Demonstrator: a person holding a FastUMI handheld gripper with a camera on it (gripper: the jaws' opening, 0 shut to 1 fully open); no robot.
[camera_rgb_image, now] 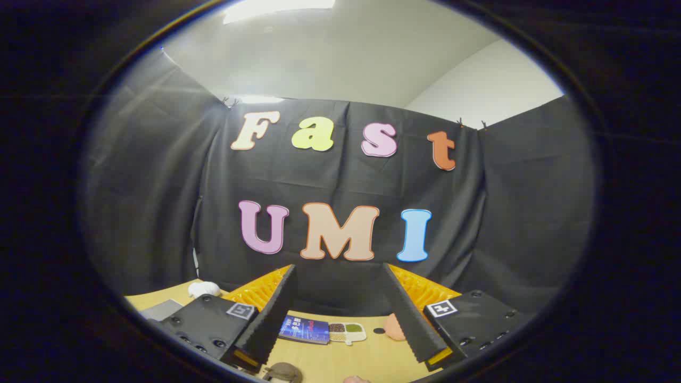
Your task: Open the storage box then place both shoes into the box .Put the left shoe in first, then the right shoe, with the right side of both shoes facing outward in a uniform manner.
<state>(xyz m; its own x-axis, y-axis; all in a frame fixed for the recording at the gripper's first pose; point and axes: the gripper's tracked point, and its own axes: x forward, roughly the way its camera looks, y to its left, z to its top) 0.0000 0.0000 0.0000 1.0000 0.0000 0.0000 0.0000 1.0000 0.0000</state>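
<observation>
The fingers stand wide apart, holding nothing, aimed high at the booth wall. No storage box or shoes can be made out; tilt down toward the surface between the fingers to find the box first

On the table, a book lies left of a divided dish, both between the parted gripper fingers.
</observation>
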